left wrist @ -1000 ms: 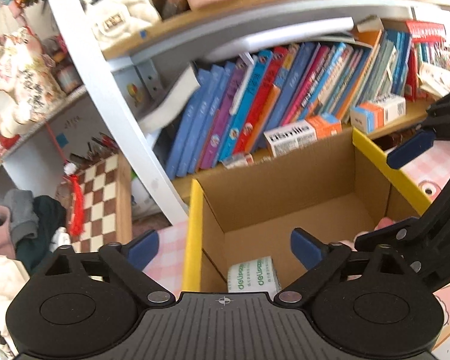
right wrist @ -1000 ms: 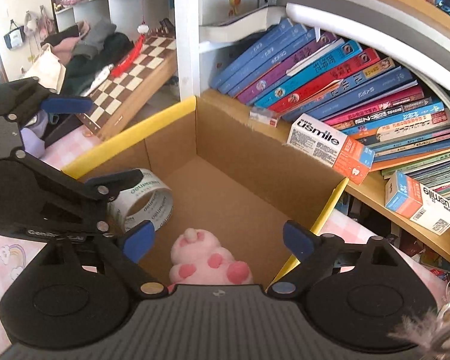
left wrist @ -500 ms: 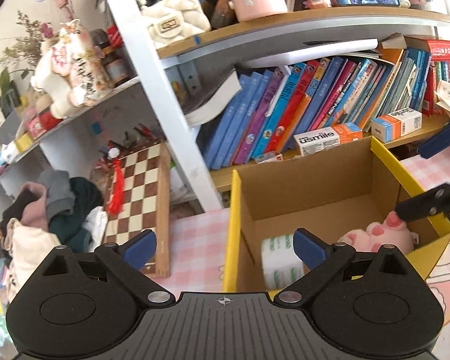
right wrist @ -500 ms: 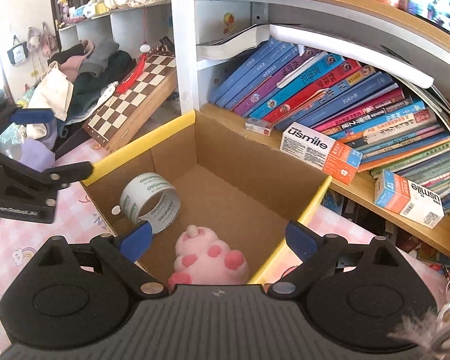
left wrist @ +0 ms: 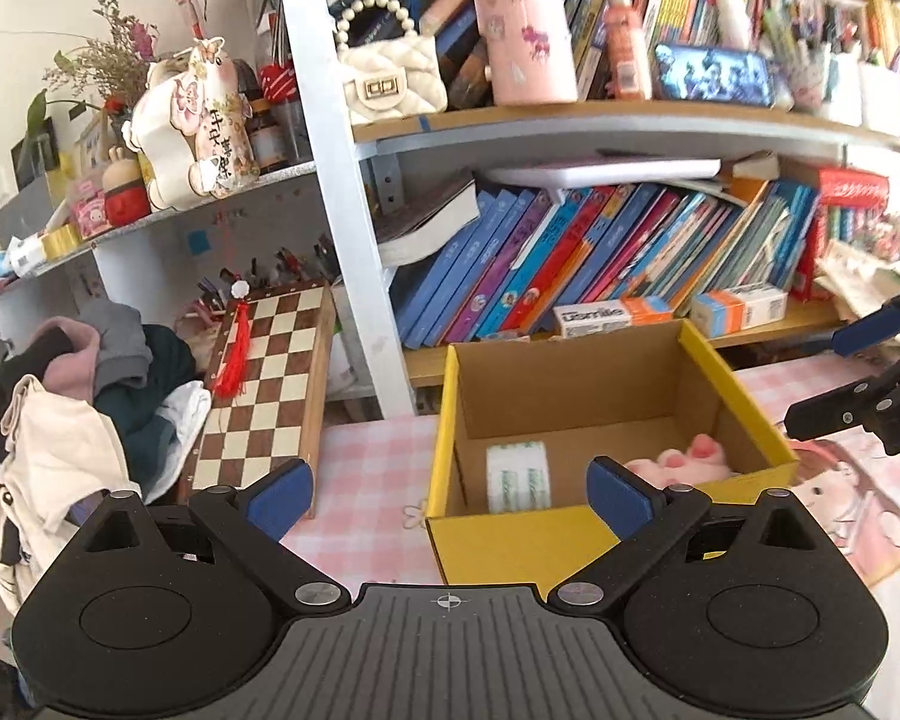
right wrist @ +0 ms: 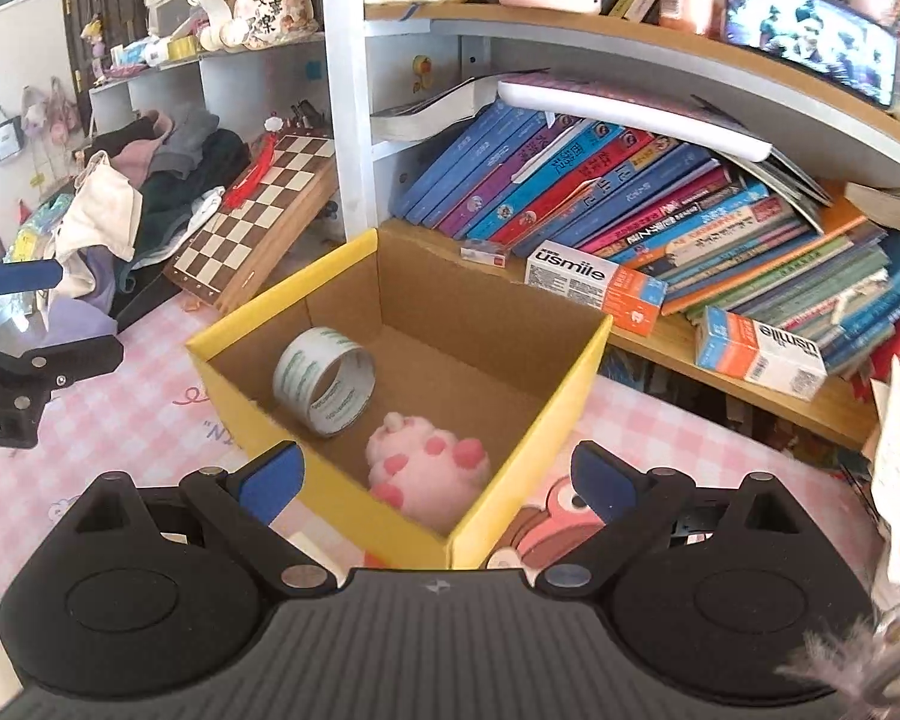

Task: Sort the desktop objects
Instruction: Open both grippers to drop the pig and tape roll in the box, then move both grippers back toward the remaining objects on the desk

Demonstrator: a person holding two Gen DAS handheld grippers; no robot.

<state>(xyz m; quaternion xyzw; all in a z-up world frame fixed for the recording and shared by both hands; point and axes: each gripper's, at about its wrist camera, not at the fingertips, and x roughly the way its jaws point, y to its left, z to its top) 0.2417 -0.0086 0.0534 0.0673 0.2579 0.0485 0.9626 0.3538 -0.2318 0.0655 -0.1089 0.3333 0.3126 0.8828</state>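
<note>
Both grippers were up and clear of the box (left wrist: 513, 534), nothing held. Left gripper (left wrist: 450, 489): jaws wide apart, empty, blue pads (left wrist: 282, 495) visible on both sides. Right gripper (right wrist: 435, 480): jaws also wide apart, empty.

The box was yellow outside and plain cardboard inside, open top, sitting on a pink checked mat (left wrist: 366, 480) just in front of the bookshelf. In the right wrist view the near corner of the box (right wrist: 450, 540) sat between the right gripper's fingers, lower in frame.

Contents:
- tape roll (left wrist: 517, 477) stood on edge against the left inner wall; in the right wrist view the roll (right wrist: 324, 381) showed its hollow core and green print.
- pink plush (right wrist: 426, 468) lay on the box floor near the front right corner, paw pads up. In the left wrist view only its top (left wrist: 681, 462) showed over the rim.
- tape and plush were close; touching or not, couldn't tell.

The right gripper showed at the right edge of the left wrist view (left wrist: 870, 372), above and beside the box. The left one showed at the left edge of the right wrist view (right wrist: 24, 330), over the mat.

Around: a chessboard (left wrist: 264, 384) leaned left of the box, clothes pile (left wrist: 90, 384) beyond it, a row of slanted books (right wrist: 600, 192) behind, toothpaste cartons (right wrist: 594, 285) on the shelf edge.
</note>
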